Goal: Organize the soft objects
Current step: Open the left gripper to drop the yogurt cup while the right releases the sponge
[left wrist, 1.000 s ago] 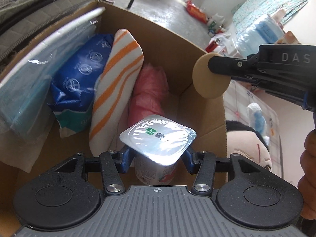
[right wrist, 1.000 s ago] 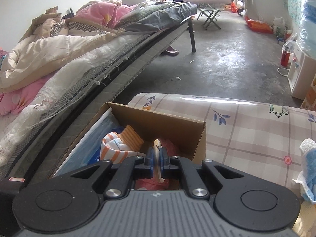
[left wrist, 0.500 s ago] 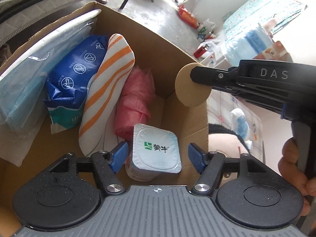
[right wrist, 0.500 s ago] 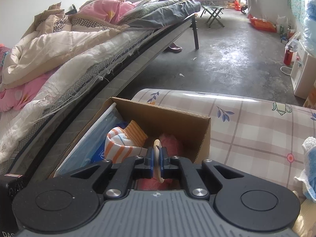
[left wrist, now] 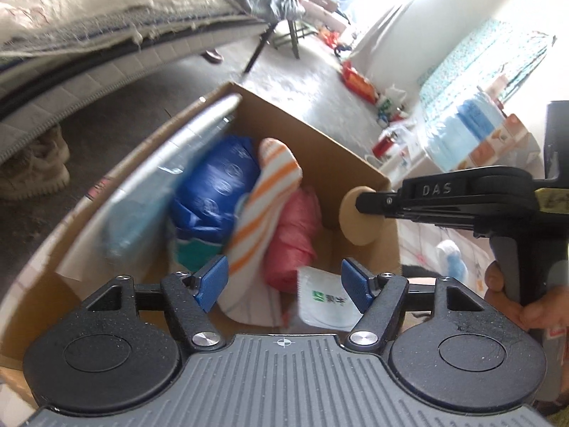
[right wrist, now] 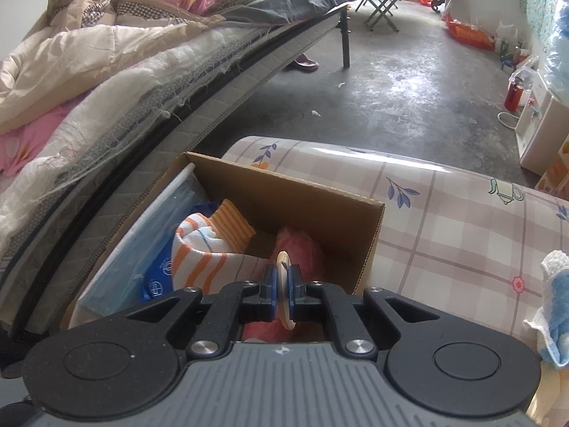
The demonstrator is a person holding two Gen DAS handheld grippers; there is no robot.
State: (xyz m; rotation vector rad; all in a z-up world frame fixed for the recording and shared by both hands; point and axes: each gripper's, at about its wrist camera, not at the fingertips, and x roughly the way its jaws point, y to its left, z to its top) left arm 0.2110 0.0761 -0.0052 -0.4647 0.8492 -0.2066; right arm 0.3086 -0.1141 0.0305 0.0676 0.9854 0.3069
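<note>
A cardboard box [left wrist: 341,163] holds a blue pack [left wrist: 213,185], an orange-striped white towel [left wrist: 263,213], a red bag [left wrist: 295,227] and a foil-lidded yogurt cup [left wrist: 327,300] at its near right. My left gripper [left wrist: 284,281] is open and empty above the box's near end, the cup just below its right finger. My right gripper [right wrist: 282,286] is shut on a tan round pad [right wrist: 283,284], held over the box's right wall; it also shows in the left wrist view [left wrist: 359,215]. The box [right wrist: 295,188], towel [right wrist: 206,252] and red bag [right wrist: 302,245] show in the right wrist view.
The box stands on a table with a checked floral cloth [right wrist: 462,220]. A bed with a mattress and quilts [right wrist: 106,71] runs along the left. A blue-and-white cloth [right wrist: 554,306] lies at the right on the table. A clear plastic pack [left wrist: 149,192] leans on the box's left wall.
My left gripper opened and let go of the yogurt cup, which now lies in the box. The left gripper then pulled back and up. The right gripper kept hold of the pad.
</note>
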